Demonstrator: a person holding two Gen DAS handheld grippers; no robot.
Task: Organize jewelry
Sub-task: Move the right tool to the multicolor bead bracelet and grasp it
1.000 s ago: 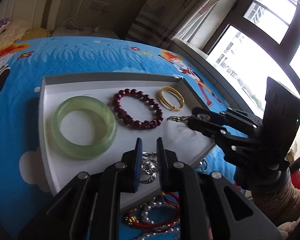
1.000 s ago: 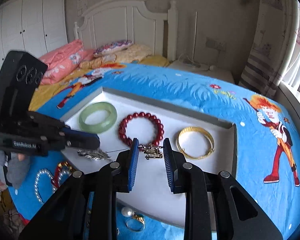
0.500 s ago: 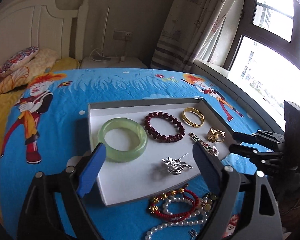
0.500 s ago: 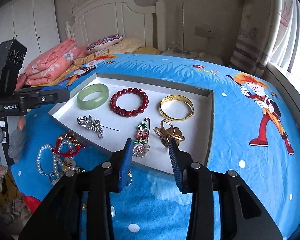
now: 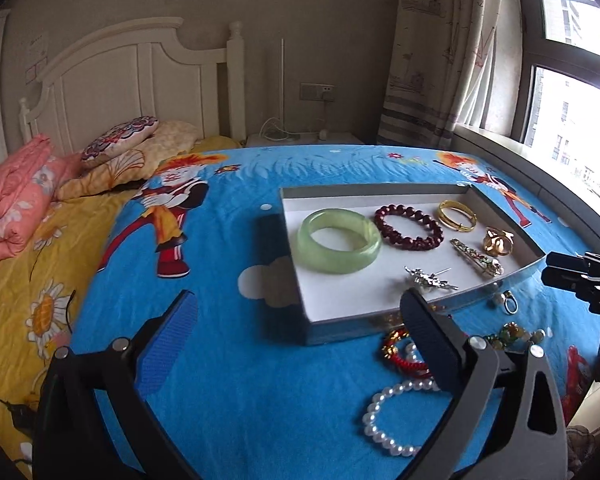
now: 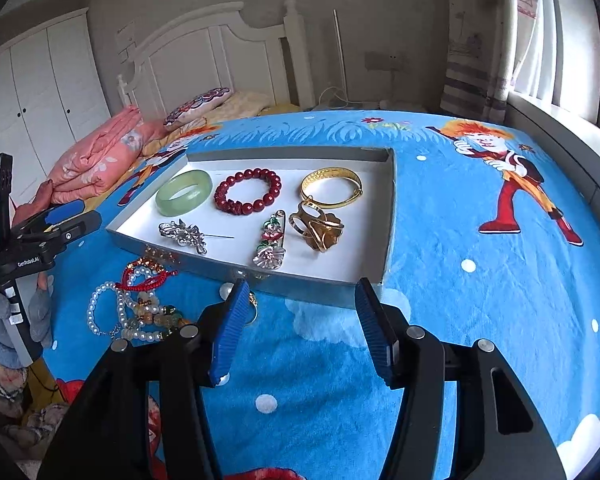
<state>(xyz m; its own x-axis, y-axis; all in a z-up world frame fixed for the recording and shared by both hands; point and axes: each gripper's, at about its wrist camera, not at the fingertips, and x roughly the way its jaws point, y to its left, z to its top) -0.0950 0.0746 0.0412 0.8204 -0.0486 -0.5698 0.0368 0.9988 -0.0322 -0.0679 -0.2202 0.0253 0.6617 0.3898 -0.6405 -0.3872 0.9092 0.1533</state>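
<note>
A grey tray (image 6: 388, 216) with a white floor lies on the blue bedspread. In it lie a green jade bangle (image 6: 184, 193), a dark red bead bracelet (image 6: 247, 191), a gold bangle (image 6: 331, 187), a gold brooch (image 6: 318, 227), a flowered pin (image 6: 271, 246) and a silver brooch (image 6: 183, 233). Pearl and red bracelets (image 6: 134, 300) lie tangled in front of the tray, also in the left wrist view (image 5: 404, 376). A pearl ring (image 5: 505, 303) lies by the tray's near wall. My left gripper (image 5: 296, 340) and right gripper (image 6: 300, 328) are both open, empty, and held back above the bedspread.
A white headboard (image 5: 140, 80), pillows (image 5: 120, 144) and a folded pink quilt (image 5: 12, 196) are at the bed's far end. A curtain (image 5: 432, 52) and window (image 5: 572, 120) run along the right side.
Both grippers opened and pulled back from the tray. The left let go of the silver brooch, the right let go of the flowered pin; both now lie in the tray.
</note>
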